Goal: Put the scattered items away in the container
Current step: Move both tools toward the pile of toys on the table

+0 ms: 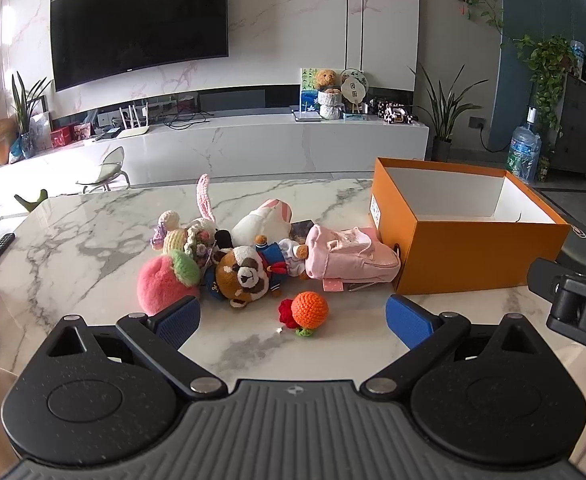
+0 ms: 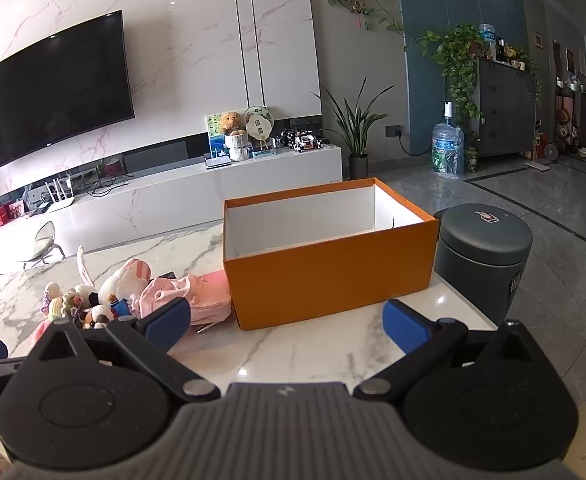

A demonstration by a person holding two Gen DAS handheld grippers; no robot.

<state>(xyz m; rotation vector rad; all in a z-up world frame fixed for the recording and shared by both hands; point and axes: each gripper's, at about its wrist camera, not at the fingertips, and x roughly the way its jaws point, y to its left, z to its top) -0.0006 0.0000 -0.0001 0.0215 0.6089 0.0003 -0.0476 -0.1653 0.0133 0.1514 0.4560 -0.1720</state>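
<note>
The marble worktop (image 1: 93, 232) carries an open orange box (image 1: 469, 256) at the right, empty inside. Left of it, touching its near corner, lies a pink backpack (image 1: 349, 258), then a heap of plush toys (image 1: 229, 252), with a crocheted orange ball (image 1: 310, 309) nearest. The left tool (image 1: 293, 322) and the right tool (image 2: 287, 322) both gape wide, holding nothing.

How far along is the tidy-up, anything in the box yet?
Done: nothing; the orange box looks empty, though its floor is partly hidden. In hand: nothing; left gripper and right gripper are both open. Left: the whole toy pile, including orange crochet ball, raccoon plush and pink backpack.
</note>
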